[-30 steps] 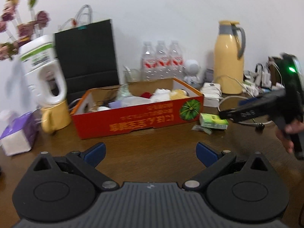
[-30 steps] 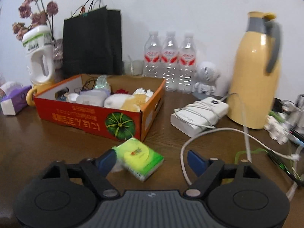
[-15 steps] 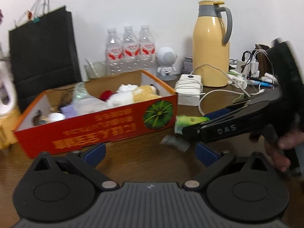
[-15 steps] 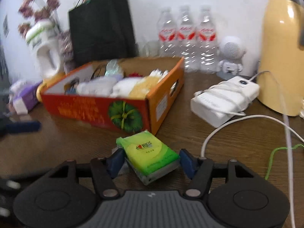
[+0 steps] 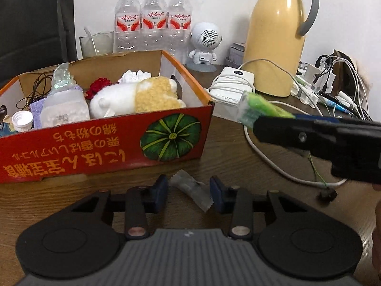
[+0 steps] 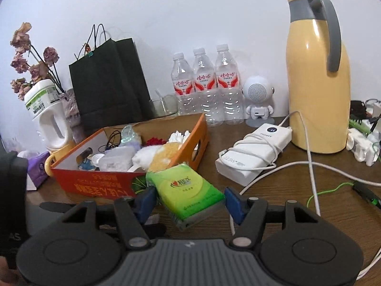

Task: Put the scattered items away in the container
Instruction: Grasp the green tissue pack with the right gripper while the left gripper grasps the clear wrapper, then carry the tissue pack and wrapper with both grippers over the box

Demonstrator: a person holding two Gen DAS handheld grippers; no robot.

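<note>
Two grippers worked beside my red cardboard box (image 5: pixel 102 140). My right gripper (image 6: pixel 189 201) gripped the green tissue pack (image 6: pixel 188 188), lifted at the box's 5 o'clock corner. My left gripper (image 5: pixel 188 194) was closing around a crumpled clear wrapper (image 5: pixel 190 189) on the table (image 5: pixel 238 157), its pads not yet touching it.

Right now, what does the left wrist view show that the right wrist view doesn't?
Only the left wrist view shows the clear wrapper on the table between the closing left gripper jaws. Only the right wrist view shows the black bag's handles, dried flowers and white jug. Both show the red box, the green tissue pack in the right gripper, three bottles and the yellow flask.
</note>
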